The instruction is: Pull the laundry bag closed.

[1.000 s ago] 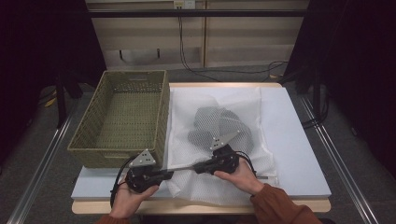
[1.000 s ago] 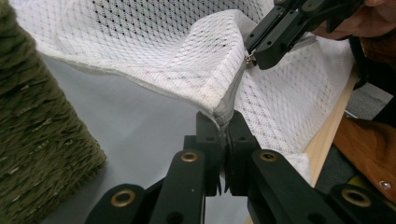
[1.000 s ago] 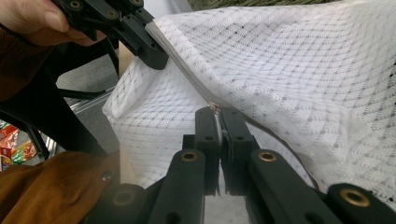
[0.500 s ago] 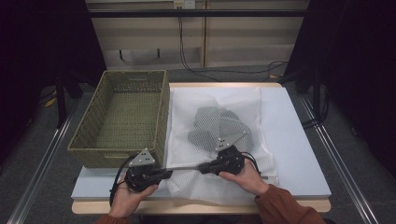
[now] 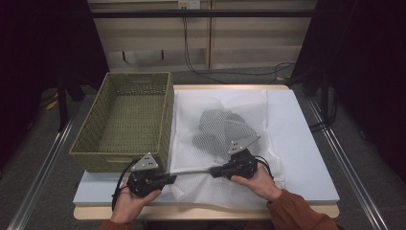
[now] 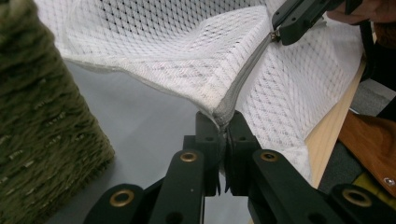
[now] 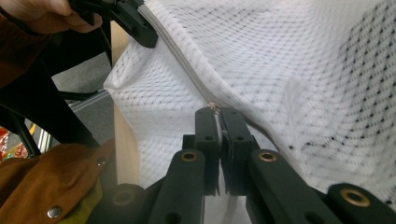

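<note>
A white mesh laundry bag lies flat on the table with a dark garment inside it. Its grey zipper runs taut along the near edge between my two grippers. My left gripper is shut on the bag's corner at the zipper's end. My right gripper is shut on the zipper pull. In the left gripper view the right gripper sits at the top right, and in the right gripper view the left gripper sits at the top left.
An empty green woven basket stands to the left of the bag, close to my left gripper. A pale board covers the table, with its wooden front edge near the person's hands.
My right gripper has slid a little to the right along the zipper, so the stretch of zipper between the grippers is longer. The left gripper has kept still.
</note>
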Demonstrator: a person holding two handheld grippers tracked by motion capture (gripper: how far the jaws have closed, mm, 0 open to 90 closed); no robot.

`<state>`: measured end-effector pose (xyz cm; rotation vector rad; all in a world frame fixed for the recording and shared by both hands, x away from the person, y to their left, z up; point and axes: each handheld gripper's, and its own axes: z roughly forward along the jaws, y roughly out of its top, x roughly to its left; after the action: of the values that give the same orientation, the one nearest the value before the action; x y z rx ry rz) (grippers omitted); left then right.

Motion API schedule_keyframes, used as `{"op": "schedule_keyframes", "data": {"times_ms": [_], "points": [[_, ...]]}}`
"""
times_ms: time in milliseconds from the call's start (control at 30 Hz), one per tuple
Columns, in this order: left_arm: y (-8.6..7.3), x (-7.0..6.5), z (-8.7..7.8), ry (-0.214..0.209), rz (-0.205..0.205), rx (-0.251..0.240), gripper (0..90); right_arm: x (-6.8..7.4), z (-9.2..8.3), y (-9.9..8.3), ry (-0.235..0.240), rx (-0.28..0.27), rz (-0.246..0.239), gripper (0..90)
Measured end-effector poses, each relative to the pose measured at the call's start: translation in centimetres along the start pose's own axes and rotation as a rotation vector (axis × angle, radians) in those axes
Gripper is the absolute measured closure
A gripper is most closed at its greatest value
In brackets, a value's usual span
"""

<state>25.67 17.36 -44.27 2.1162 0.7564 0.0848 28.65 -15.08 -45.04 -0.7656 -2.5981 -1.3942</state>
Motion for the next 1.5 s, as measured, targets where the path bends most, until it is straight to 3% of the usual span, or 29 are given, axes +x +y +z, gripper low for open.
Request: {"op": "schedule_keyframes", "data": {"times_ms": [833, 1500], "points": [[-0.1, -0.2, 0.0, 0.006, 0.019, 0.01, 86.4, -0.2, -1.3, -1.3, -0.031, -0.004, 0.033, 86.9], [-0.1, -0.2, -0.3, 0.02, 0.007, -0.023, 86.5, -0.2, -2.0, -1.7, -0.039, -0.024, 0.043, 86.9]]}}
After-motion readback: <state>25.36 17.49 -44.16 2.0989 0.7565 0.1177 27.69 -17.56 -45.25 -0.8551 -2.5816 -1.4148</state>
